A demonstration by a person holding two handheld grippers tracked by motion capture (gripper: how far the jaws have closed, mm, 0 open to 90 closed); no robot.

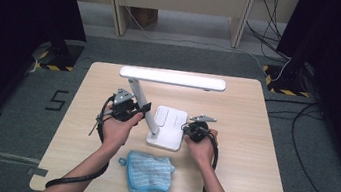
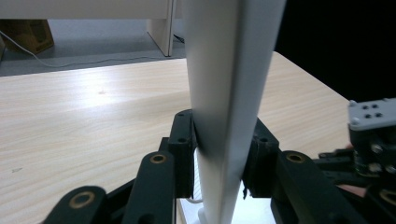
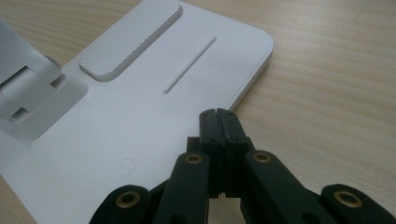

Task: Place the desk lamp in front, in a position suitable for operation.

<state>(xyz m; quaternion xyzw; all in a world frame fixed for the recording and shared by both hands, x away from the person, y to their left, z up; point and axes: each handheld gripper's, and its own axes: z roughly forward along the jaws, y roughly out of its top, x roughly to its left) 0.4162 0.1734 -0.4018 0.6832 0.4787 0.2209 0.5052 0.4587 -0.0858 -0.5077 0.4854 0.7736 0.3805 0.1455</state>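
Left jaws: the left gripper [image 2: 218,154] has its two black jaws set against opposite sides of the lamp arm [image 2: 231,84], one pad on each flat face, grasping it low down.
Right jaws: the right gripper [image 3: 218,122] has its jaws clenched together, pad against pad, with nothing between them; the tips hover over the near edge of the lamp base [image 3: 140,116].
Lamp arm: one flat, smooth white bar, rectangular in section, rising tilted from a hinge block at the base's corner.
Lamp base: one smooth white plastic slab with rounded corners, bearing one recessed pad with a fine woven texture, one thin straight groove and one faint round power mark.
Lamp head: one long, flat white bar [image 1: 172,78] with rounded ends, lying level above the far half of the table.
Desk lamp position: standing near the middle of the table [image 1: 248,137], between the two hands.
Cloth: one blue, ribbed microfibre cloth [image 1: 149,173], rumpled, with a small loop at one corner, on the near side of the table, apart from the lamp base.
Table: one, pale wood-grain laminate, matt, with rounded corners.
Grippers: two, black hinged metal with brass-coloured pins, each trailing a black cable.
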